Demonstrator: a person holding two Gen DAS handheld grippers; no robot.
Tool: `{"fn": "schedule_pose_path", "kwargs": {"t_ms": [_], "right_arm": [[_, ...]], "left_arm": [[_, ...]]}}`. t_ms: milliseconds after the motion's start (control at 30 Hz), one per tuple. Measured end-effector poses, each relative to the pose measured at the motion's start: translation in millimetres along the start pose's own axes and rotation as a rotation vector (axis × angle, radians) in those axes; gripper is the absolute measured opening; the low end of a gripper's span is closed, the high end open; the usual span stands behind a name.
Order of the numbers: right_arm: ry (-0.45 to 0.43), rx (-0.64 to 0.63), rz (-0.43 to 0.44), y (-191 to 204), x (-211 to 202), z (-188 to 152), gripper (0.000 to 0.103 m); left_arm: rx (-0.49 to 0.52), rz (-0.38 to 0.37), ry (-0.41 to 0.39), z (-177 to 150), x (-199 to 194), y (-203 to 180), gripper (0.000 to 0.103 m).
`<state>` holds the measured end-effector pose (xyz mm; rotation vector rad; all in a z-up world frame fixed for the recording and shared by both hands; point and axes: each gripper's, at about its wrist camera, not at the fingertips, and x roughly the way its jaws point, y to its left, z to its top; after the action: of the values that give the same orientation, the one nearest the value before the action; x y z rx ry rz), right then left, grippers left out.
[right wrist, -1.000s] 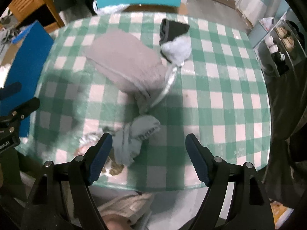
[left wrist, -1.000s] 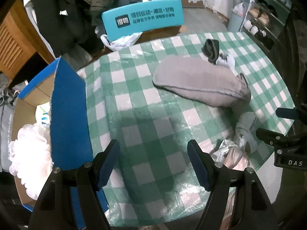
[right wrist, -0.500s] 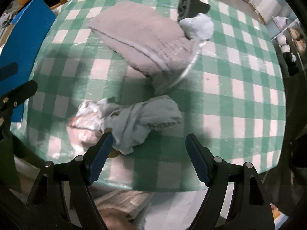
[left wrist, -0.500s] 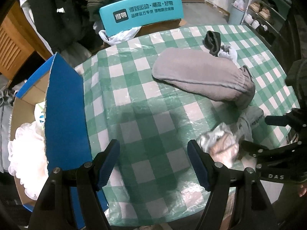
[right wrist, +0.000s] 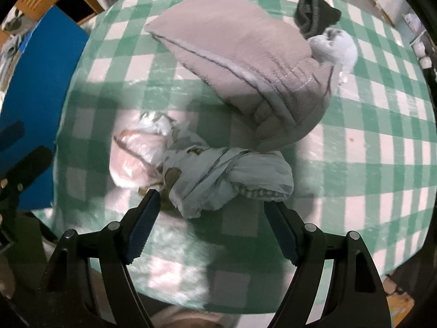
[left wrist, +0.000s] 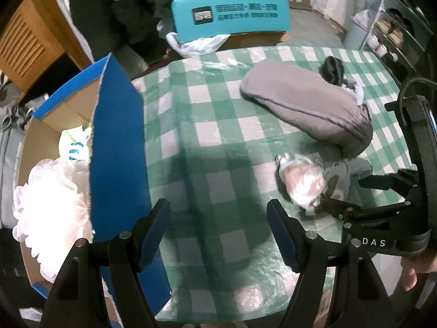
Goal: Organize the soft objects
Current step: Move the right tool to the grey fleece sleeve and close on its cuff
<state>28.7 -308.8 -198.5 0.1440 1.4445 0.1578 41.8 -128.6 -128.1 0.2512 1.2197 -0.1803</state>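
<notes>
On the green checked table (left wrist: 218, 125) lie a grey fleece garment (left wrist: 306, 104) (right wrist: 245, 63), a knotted pale blue cloth (right wrist: 224, 177) (left wrist: 344, 172), a crinkled clear bag with something pink inside (right wrist: 133, 155) (left wrist: 303, 180), a dark sock (right wrist: 314, 13) (left wrist: 331, 68) and a white fluffy piece (right wrist: 336, 46). My right gripper (right wrist: 210, 218) hangs open just above the near side of the pale blue cloth, nothing between its fingers. My left gripper (left wrist: 218, 229) is open over bare tablecloth, left of the bag. The right gripper (left wrist: 363, 194) shows in the left wrist view, beside the bag.
A blue cardboard box (left wrist: 114, 147) stands at the table's left edge, holding a white mesh puff (left wrist: 52, 205) and a white bag. A teal chair back (left wrist: 229, 16) stands behind the table. Shoe shelves (left wrist: 396, 32) are at the far right.
The right gripper has moved forward and down toward the pale blue cloth, which now looks larger. The left gripper has shifted over the table, and the bag and cloth come fully into its view.
</notes>
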Motion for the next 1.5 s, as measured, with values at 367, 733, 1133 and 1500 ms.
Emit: {"fn": "schedule_pose_path", "kwargs": {"t_ms": [367,733,1133,1500], "right_arm": [[-0.034,-0.024,0.117,33.5,-6.2,13.8,0.079],[-0.103,-0.114,0.005,25.6,-45.5,14.7,0.079],[-0.195,-0.198,-0.104,-9.0,-72.2,47.2,0.079],[-0.201,-0.315,-0.128,-14.1,-50.4,85.3,0.079]], "left_arm": [[-0.071,0.007,0.010,0.7,5.0,26.7,0.075],[-0.069,-0.020,0.013,5.9,2.4,15.1,0.079],[-0.103,-0.073,0.072,19.3,20.5,-10.3,0.080],[-0.227,-0.144,0.136,39.6,47.4,-14.2,0.080]]}}
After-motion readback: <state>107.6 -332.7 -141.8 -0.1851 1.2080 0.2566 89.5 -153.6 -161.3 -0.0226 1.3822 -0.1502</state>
